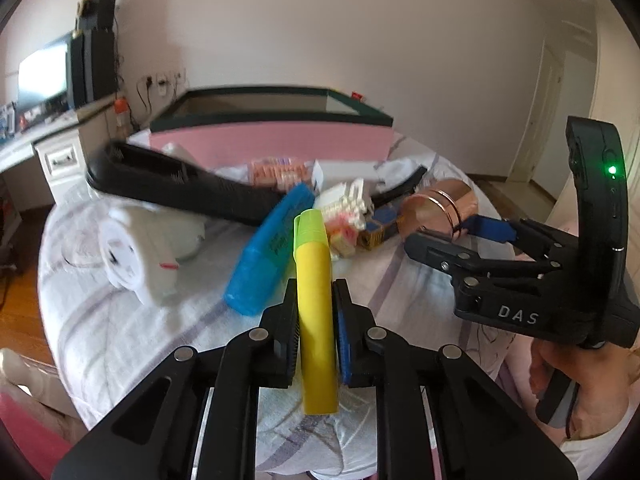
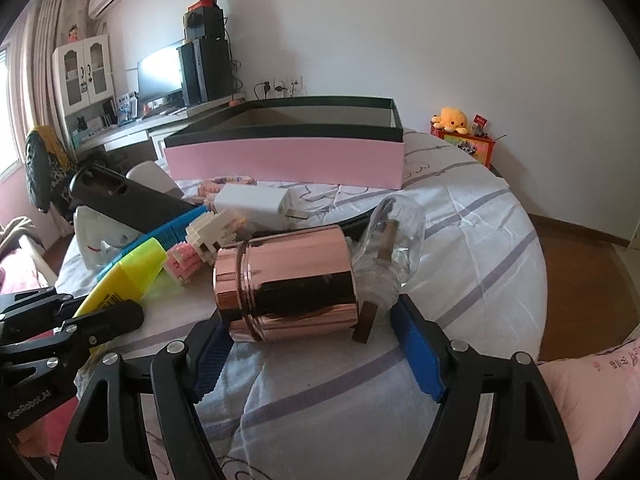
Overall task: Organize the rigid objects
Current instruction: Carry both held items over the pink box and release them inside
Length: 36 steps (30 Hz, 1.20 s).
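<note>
L gripper (image 1: 315, 312) clamped on yellow highlighter (image 1: 315, 304), R gripper (image 2: 308, 344) open, copper canister (image 2: 286, 284) btwn tips

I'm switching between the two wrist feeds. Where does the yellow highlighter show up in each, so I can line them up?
Left wrist view: the yellow highlighter stands at bottom centre, clamped between the left gripper pads, cap pointing away.
Right wrist view: the highlighter lies at the left edge, left of the rose-gold canister.
Shared landmark: the pink box with a dark rim, at the far side of the bed in both.
</note>
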Each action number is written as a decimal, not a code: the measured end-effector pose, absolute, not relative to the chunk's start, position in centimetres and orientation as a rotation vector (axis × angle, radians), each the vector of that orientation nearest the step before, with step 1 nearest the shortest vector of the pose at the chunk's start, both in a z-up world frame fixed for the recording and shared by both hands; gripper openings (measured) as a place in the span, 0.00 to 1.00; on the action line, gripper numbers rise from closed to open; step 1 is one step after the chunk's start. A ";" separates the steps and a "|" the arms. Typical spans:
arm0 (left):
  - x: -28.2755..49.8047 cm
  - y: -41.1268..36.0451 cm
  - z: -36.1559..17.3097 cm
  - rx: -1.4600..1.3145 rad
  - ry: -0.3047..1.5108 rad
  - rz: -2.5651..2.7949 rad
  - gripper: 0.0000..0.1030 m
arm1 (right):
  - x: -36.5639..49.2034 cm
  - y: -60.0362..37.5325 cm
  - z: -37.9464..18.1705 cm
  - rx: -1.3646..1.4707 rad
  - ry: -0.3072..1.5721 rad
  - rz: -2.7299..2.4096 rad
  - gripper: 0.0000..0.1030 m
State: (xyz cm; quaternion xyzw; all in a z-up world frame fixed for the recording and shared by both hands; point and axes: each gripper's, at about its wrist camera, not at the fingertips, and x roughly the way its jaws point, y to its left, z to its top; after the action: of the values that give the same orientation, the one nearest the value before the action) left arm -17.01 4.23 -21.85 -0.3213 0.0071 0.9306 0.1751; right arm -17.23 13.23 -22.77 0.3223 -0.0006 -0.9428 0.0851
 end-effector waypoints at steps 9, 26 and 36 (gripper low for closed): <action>-18.6 4.0 -20.7 -0.915 0.050 2.650 0.15 | -18.4 12.8 -22.3 1.022 -0.019 -2.745 0.11; -20.9 4.2 -20.5 -0.932 0.047 2.658 0.15 | -23.4 14.3 -20.5 0.989 0.044 -2.835 0.70; -24.0 4.2 -19.4 -0.967 0.062 2.658 0.15 | -28.1 13.5 -20.9 1.084 0.005 -2.728 0.60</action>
State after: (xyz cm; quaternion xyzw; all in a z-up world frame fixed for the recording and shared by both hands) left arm -24.00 4.23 -19.43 -0.3377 0.0217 0.9280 0.1558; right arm -28.09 13.48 -20.85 0.3672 0.0018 -0.9244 0.1030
